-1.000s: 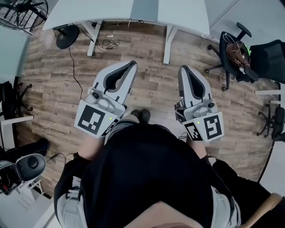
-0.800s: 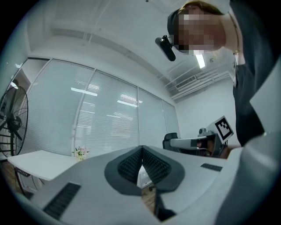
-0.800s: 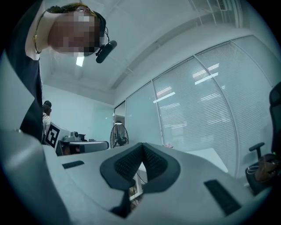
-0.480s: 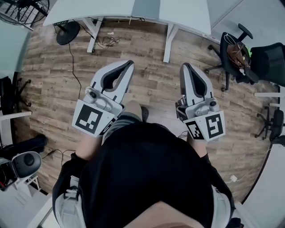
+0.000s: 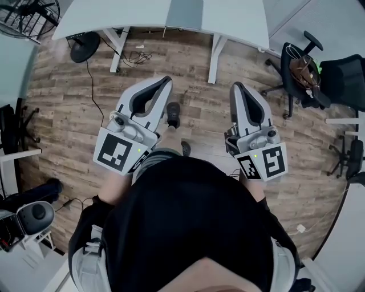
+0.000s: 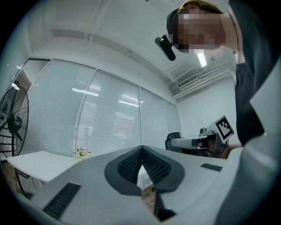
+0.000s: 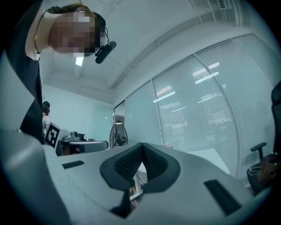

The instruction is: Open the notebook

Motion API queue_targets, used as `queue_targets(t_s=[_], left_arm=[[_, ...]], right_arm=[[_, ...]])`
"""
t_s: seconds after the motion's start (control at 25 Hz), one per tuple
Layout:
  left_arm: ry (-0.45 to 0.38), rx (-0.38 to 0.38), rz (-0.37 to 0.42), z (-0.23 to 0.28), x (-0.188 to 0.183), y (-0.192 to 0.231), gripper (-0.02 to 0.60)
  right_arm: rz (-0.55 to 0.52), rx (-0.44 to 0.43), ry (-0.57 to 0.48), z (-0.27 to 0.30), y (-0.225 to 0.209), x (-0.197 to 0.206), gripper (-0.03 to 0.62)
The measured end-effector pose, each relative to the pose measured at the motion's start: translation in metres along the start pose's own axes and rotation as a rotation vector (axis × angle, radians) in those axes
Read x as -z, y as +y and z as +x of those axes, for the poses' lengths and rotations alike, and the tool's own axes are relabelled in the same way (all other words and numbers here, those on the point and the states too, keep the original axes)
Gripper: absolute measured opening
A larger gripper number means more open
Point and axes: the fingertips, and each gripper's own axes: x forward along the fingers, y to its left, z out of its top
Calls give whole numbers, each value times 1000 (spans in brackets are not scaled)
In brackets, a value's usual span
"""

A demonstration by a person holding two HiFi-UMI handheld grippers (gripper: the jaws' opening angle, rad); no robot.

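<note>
One shoe (image 5: 174,112) is now reaching out ahead over the wooden floor (image 5: 68,114), where a second ago both feet were tucked under the body; the grippers are sitting much where they were.

Closest in, the left gripper (image 5: 167,81) and the right gripper (image 5: 236,86) are being held out in front of the body, pointing roughly level. Each has its jaws pressed together with nothing between them, as both gripper views are showing. The cube on each is carrying only a black-and-white square marker (image 5: 120,153). No letters, brand or label are reading legibly anywhere.

Further off, the white desk (image 5: 228,17) is lying across the top of the head view, its visible surface bare. The left gripper view is catching a small potted flower (image 6: 81,152) on a desk. The notebook is appearing in no view, so its place cannot be told.

By my judgement the task is only just starting, with the person walking up. The next move is calling for finding the notebook, getting within reach, and parting one gripper's jaws to catch the cover's edge.
</note>
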Motion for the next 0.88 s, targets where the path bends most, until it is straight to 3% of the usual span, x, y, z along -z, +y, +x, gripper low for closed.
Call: queue_targets(t_s=[0.88], left_arm=[[-24,44,-2,116,14,111,11]], right_arm=[[-10,41,3,123,-81,12,3]])
